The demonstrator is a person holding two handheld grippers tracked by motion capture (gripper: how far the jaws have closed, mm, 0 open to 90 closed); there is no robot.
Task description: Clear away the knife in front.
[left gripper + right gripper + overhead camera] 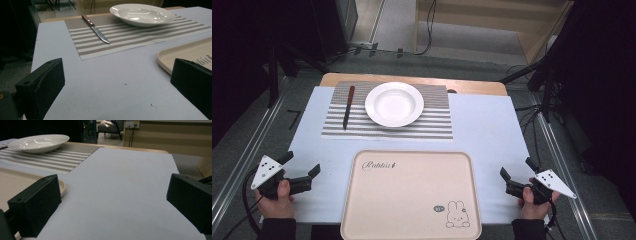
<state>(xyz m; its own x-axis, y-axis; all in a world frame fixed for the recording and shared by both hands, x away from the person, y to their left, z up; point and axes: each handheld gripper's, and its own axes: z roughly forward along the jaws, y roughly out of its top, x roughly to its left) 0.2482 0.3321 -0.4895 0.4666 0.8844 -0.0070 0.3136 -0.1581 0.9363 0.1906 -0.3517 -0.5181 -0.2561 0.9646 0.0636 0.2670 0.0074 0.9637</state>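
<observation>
A white deep plate [394,104] rests on a striped placemat [432,122] at the far middle of the table; it also appears as the plate [142,14] and the plate [38,143] in the gripper views. A knife [348,106] with a brown handle lies on the mat's left side, blade toward me, seen again as the knife [95,28]. A beige tray [409,195] with a rabbit drawing sits at the near middle. My left gripper [302,164] is open left of the tray, holding nothing. My right gripper [517,169] is open right of the tray, also with nothing in it.
A pale blue cloth [492,130] covers most of the wooden table [472,87]. Dark stands and cables stand on the floor around it. Metal rails run along both sides.
</observation>
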